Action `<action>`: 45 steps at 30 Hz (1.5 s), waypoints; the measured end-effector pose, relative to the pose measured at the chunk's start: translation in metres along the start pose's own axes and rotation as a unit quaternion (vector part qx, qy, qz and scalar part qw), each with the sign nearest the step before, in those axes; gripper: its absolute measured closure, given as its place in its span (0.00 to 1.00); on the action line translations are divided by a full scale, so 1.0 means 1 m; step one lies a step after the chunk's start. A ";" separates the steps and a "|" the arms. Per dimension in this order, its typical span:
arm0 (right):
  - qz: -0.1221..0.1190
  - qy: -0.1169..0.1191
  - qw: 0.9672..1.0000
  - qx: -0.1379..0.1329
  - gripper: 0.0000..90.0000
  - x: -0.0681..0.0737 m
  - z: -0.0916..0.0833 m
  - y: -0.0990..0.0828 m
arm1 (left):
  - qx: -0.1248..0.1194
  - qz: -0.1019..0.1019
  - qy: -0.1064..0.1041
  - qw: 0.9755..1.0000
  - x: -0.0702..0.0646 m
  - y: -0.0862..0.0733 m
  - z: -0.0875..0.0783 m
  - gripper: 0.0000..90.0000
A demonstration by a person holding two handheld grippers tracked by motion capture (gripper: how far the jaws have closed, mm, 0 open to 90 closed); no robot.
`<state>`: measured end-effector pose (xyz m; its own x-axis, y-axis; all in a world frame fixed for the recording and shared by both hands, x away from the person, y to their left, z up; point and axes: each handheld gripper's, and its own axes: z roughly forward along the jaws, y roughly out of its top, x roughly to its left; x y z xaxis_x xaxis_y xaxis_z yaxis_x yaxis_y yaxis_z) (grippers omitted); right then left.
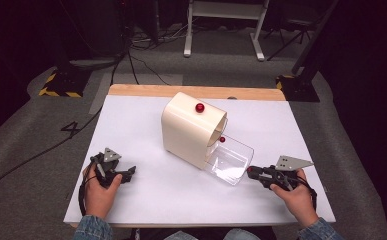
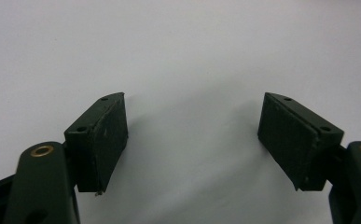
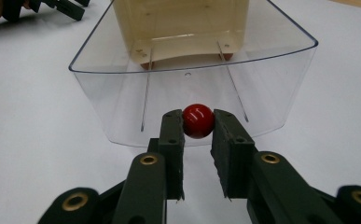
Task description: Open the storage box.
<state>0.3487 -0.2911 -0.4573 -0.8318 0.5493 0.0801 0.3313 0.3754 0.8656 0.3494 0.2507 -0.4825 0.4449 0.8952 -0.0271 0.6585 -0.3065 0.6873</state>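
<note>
A cream box (image 1: 188, 131) stands mid-table with a red knob (image 1: 199, 107) on its top. A clear plastic tray (image 1: 231, 161) sticks out of its open side toward the right, and a second red ball (image 1: 222, 139) shows at the box's mouth. My right gripper (image 1: 249, 171) is at the tray's outer wall. In the right gripper view it (image 3: 198, 116) is shut on a small red ball (image 3: 198, 121) in front of the clear tray (image 3: 122, 88). My left gripper (image 1: 130, 173) rests at the front left, open (image 2: 193, 99) over bare white table.
The white table (image 1: 131, 125) has a wooden strip (image 1: 146, 90) along its far edge. Beyond it lie grey floor, cables (image 1: 141, 65), a hazard-striped stand base (image 1: 58, 86) and white frame legs (image 1: 187, 50). The other hand's gripper (image 3: 52, 8) shows far off.
</note>
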 end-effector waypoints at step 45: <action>-0.025 0.012 0.999 -0.045 0.69 0.009 0.028 0.084 | 0.000 0.000 -0.001 1.000 0.000 0.000 0.000 0.27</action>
<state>0.3814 -0.2329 -0.3975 -0.8573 0.5127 0.0465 0.2485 0.3329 0.9096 0.3496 0.2509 -0.4825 0.4452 0.8950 -0.0282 0.6592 -0.3063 0.6867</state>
